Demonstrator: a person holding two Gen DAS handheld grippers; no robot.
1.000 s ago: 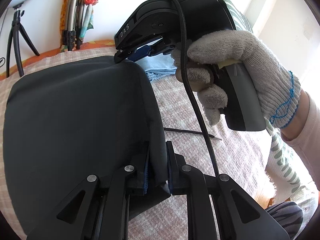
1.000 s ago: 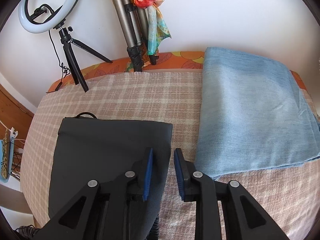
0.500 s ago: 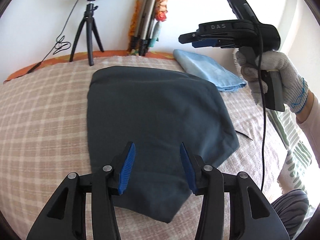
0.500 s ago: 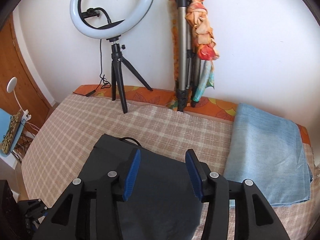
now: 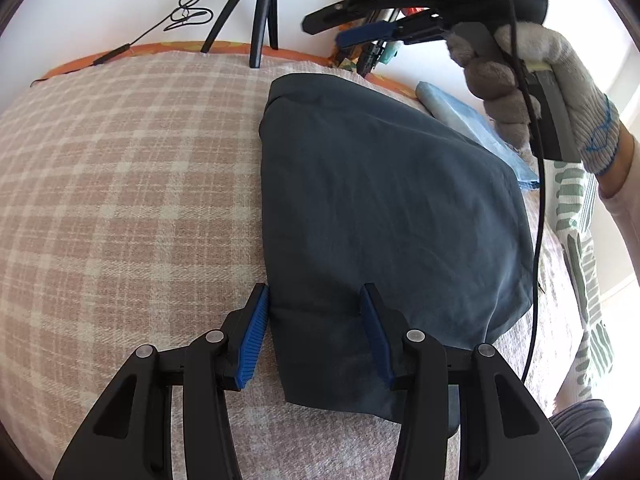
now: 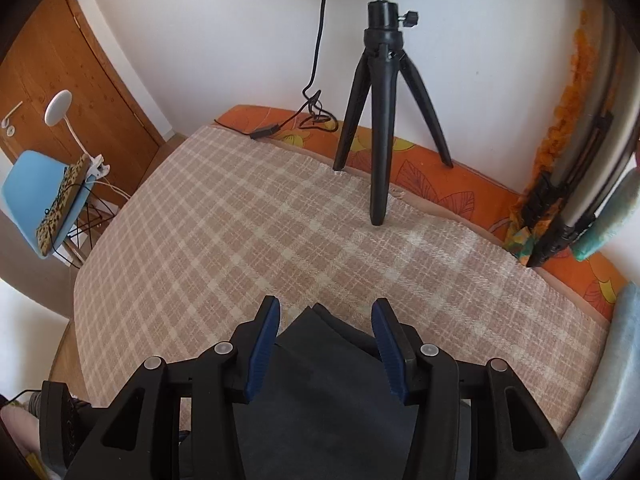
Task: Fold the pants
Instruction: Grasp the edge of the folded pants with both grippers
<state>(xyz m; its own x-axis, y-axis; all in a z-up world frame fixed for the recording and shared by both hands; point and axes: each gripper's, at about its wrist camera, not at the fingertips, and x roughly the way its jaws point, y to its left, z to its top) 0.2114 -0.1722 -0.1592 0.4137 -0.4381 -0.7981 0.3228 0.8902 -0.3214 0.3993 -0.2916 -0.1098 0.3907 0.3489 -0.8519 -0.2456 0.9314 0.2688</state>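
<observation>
The dark folded pants (image 5: pixel 380 200) lie flat on the plaid blanket (image 5: pixel 120 200). My left gripper (image 5: pixel 314 288) is open over their near left corner, its left pad at the fold edge, the cloth lying loose below the blue pads. My right gripper (image 5: pixel 324 32), in a gloved hand (image 5: pixel 560 92), hovers open above the far end of the pants. In the right wrist view the right gripper (image 6: pixel 326 302) is open with the far corner of the pants (image 6: pixel 320 360) below and between its fingers, not pinched.
A folded light-blue garment (image 5: pixel 476 128) lies just right of the pants. A small black tripod (image 6: pixel 380 120) with its cable stands on the far edge of the bed. A bigger tripod with a scarf (image 6: pixel 568 200) leans at the wall. A blue chair (image 6: pixel 40 200) stands beyond the left edge.
My left gripper let go of the pants' edge, opened and drew back to the near corner. My right gripper opened, lifted and swung left to the far corner. The pants now lie flat.
</observation>
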